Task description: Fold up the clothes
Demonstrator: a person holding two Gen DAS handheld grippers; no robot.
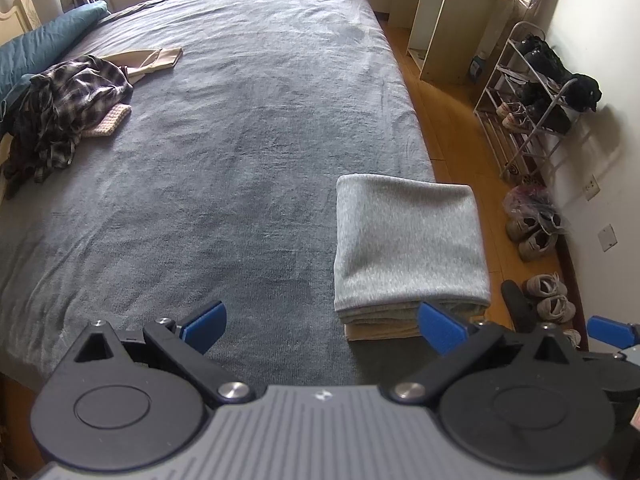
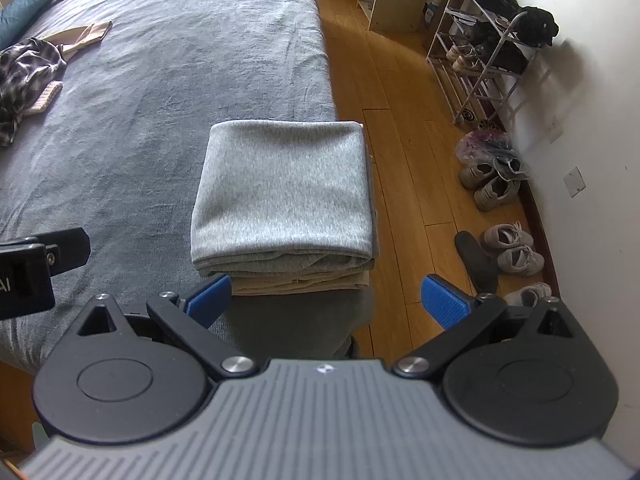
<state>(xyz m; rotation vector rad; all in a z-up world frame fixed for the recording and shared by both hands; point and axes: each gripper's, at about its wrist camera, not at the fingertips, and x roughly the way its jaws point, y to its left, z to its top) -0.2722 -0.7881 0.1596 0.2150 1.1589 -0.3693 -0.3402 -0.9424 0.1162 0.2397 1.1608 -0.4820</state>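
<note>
A folded grey garment (image 1: pixel 408 240) lies on top of a folded beige one (image 1: pixel 384 330) at the bed's near right corner; the stack also shows in the right wrist view (image 2: pixel 282 192). My left gripper (image 1: pixel 322 326) is open and empty, just left of the stack. My right gripper (image 2: pixel 326 298) is open and empty, just in front of the stack. A crumpled plaid shirt (image 1: pixel 64 100), a beige garment (image 1: pixel 148 60) and a pink knit piece (image 1: pixel 108 122) lie unfolded at the far left of the bed.
The bed has a dark blue-grey cover (image 1: pixel 224 152) and a teal pillow (image 1: pixel 44 40) at the far left. Wooden floor (image 2: pixel 404 152) lies to the right, with a shoe rack (image 2: pixel 480 44), loose shoes (image 2: pixel 512 248) and a desk (image 1: pixel 444 12) along the wall.
</note>
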